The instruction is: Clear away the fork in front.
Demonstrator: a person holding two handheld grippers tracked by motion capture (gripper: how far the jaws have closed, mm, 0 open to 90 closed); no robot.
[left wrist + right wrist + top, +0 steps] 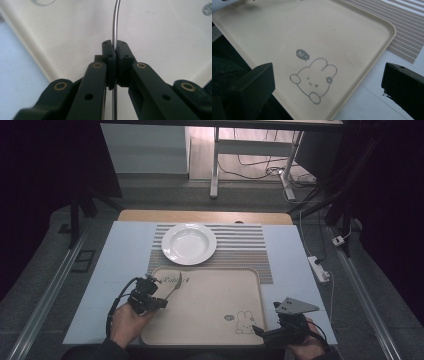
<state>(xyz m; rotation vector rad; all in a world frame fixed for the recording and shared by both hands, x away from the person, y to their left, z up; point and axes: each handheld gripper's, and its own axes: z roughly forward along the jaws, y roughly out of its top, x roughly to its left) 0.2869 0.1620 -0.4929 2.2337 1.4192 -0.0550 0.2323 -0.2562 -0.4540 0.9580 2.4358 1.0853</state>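
My left gripper (161,299) is shut on a slim metal cutlery piece (173,287) over the left part of the beige tray (210,320). In the left gripper view the pads (110,53) pinch its thin handle (115,22) edge-on, and the handle curves away over the tray floor (162,32). I cannot tell whether its head is a fork's or a spoon's. My right gripper (265,332) is open at the tray's front right corner. Nothing lies between its jaws (327,75), which frame the rabbit drawing (314,80) on the tray (312,30).
A white deep plate (189,244) sits on a striped placemat (240,245) just beyond the tray. The mat (402,37) lies past the tray's far rim. All of this rests on a pale table top (120,260). A power strip (319,269) lies off the table's right edge.
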